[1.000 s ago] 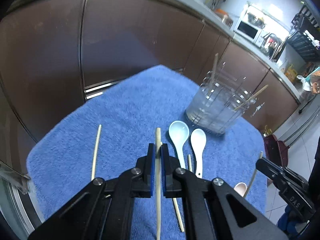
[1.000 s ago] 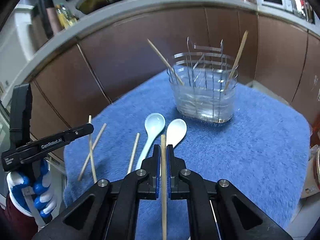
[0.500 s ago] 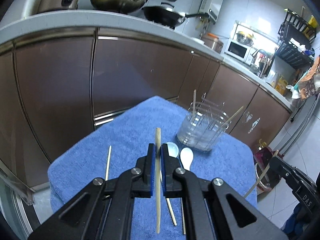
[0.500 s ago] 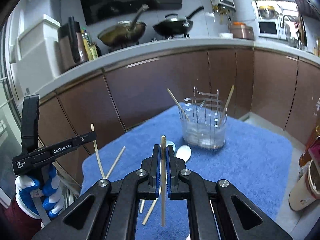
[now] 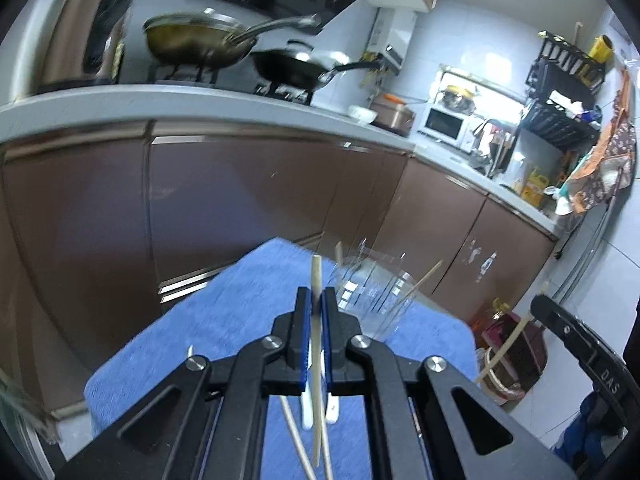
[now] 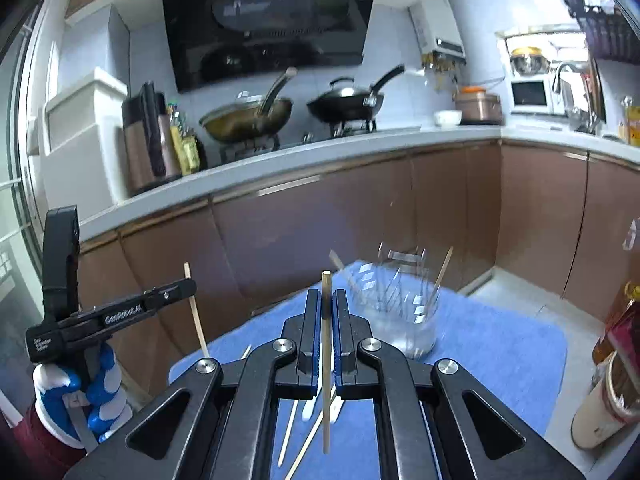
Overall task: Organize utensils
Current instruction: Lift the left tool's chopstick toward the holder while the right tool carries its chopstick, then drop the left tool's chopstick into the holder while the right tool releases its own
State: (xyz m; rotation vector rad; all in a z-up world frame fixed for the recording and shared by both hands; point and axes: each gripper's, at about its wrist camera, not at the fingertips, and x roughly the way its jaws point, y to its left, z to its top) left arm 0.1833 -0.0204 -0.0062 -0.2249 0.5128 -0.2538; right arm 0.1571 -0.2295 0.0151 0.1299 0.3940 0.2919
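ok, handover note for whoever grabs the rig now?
Left hand-held gripper: shut on a chopstick, held above the blue towel.
Right hand-held gripper: shut on another chopstick, also in the air.
Clear holder at the towel's far end already has two chopsticks.
Left: drop both held sticks in, then the loose chopsticks and white spoons on the towel.
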